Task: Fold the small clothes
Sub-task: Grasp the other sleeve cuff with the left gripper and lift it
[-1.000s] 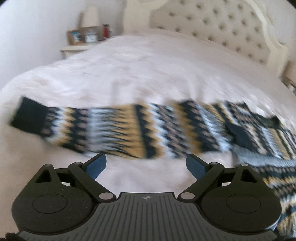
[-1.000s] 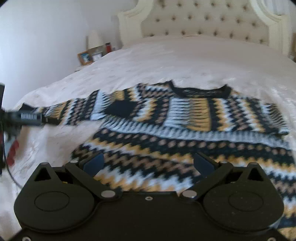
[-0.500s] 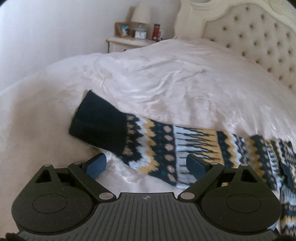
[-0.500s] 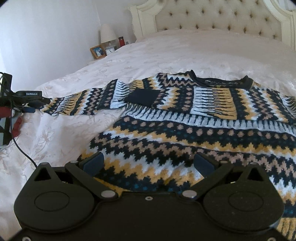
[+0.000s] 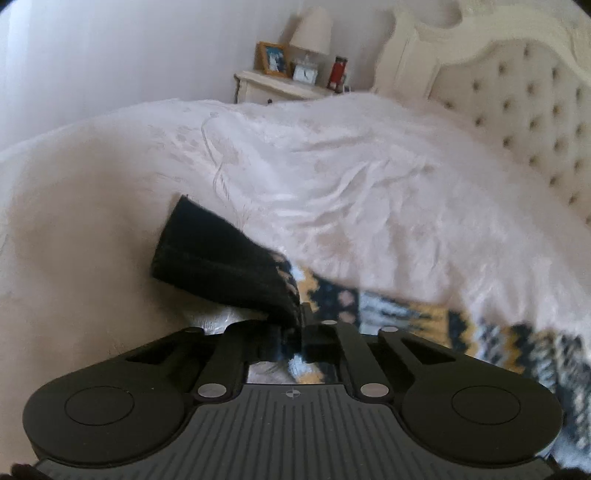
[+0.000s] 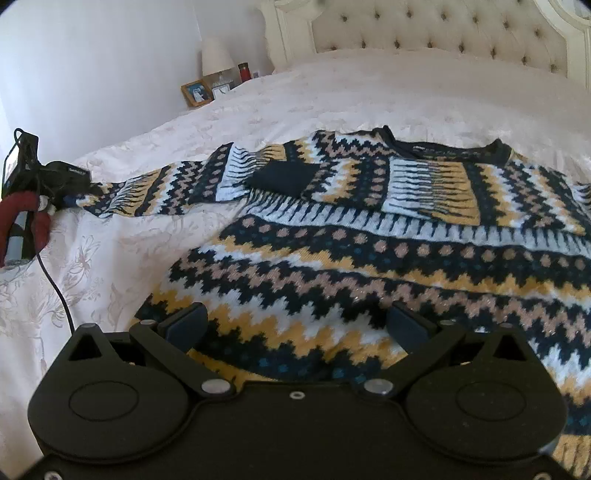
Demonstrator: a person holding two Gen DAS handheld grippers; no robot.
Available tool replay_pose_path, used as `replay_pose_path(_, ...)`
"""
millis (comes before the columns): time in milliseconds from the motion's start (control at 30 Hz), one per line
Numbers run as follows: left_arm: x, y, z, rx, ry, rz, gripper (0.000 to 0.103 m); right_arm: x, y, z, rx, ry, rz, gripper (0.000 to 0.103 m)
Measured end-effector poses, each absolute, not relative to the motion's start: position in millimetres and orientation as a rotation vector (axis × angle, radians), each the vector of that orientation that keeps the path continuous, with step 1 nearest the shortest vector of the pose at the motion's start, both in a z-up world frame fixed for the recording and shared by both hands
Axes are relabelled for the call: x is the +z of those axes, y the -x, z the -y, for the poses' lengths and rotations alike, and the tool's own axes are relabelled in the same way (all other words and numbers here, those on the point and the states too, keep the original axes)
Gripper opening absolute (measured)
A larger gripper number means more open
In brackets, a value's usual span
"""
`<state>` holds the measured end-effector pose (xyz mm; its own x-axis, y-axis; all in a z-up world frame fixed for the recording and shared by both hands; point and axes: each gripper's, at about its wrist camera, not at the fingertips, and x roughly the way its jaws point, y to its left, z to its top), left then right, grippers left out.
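Note:
A knitted sweater [image 6: 388,258] with navy, yellow, tan and white zigzag bands lies flat on the white bed. One sleeve is folded across its chest, the navy cuff [image 6: 284,177] near the middle. The other sleeve [image 6: 159,188] stretches out left. My left gripper [image 5: 301,325] is shut on that sleeve [image 5: 369,306] just behind its navy cuff [image 5: 218,254], which sticks out ahead. The same gripper shows at the left of the right wrist view [image 6: 62,173]. My right gripper [image 6: 295,325] is open and empty, low over the sweater's hem.
The white bedspread [image 5: 332,166] covers the bed. A tufted cream headboard [image 6: 443,33] stands at the back. A nightstand [image 5: 280,86] with a lamp, photo frame, clock and red bottle is beyond the bed's left side. A black cable [image 6: 55,288] trails over the bedspread.
My left gripper moved left along the outstretched sleeve to its cuff end and closed on it. My right gripper stayed open, low over the hem.

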<state>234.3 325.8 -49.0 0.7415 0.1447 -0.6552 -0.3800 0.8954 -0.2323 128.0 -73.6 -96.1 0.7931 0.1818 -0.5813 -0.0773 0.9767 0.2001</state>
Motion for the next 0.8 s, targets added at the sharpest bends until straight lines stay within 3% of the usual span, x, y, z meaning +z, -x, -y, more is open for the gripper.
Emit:
replay_pose_path(433, 57, -216, -257, 0.153, 0.25, -0.482, 0.006, -89, -126, 117, 0.076, -0.16, -0.651, 0.103)
replay_pose_path(800, 123, -230, -139, -0.073, 0.099, -0.36, 0.007, -108, -126, 142, 0.076, -0.105, -0.694, 0.103)
